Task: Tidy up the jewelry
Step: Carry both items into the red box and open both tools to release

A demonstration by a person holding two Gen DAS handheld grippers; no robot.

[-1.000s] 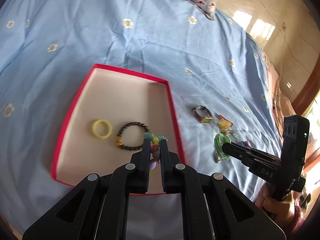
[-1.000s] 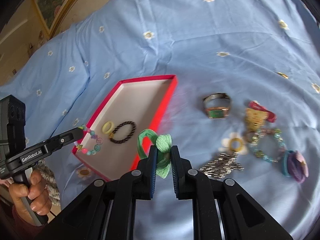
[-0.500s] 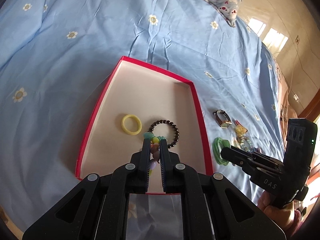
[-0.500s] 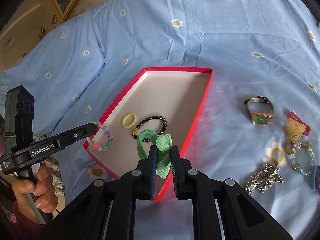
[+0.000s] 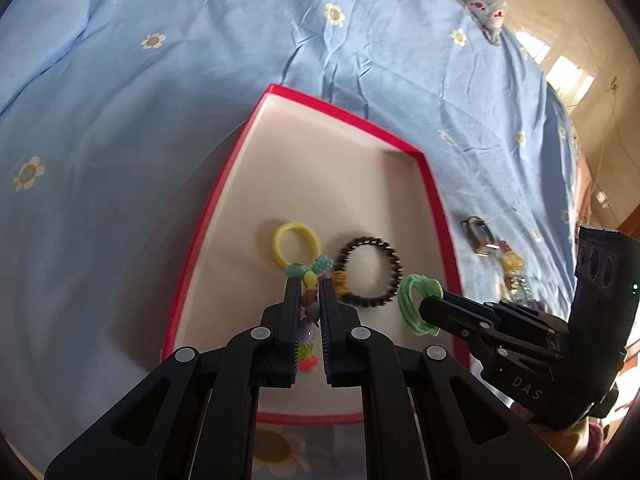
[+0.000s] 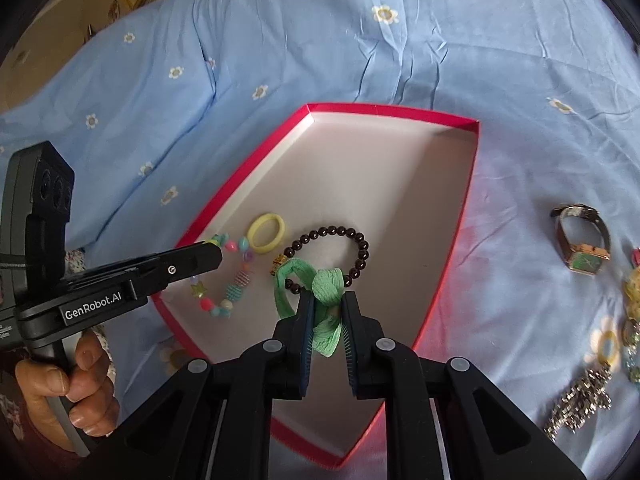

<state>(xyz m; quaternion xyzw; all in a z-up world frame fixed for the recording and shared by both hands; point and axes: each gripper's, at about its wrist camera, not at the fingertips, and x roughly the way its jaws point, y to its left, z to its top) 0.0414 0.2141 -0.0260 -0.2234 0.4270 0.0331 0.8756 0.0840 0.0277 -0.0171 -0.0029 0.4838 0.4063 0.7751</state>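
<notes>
The left gripper (image 5: 309,286) was closed on a multicoloured bead bracelet (image 6: 230,284), which hung above the near-left part of the red-rimmed box (image 6: 394,111). The right gripper (image 6: 327,300) was clamped on a green fabric hair tie (image 6: 326,286), held over the box just near of the dark bead bracelet (image 6: 344,240). A yellow ring (image 6: 266,233) lay in the box, left of that bracelet. A watch (image 6: 582,242) lay on the blue bedsheet (image 6: 400,40), right of the box. Legible markings: "GenRobot.AI" on the left gripper; "DAS", possibly partial, on the right.
</notes>
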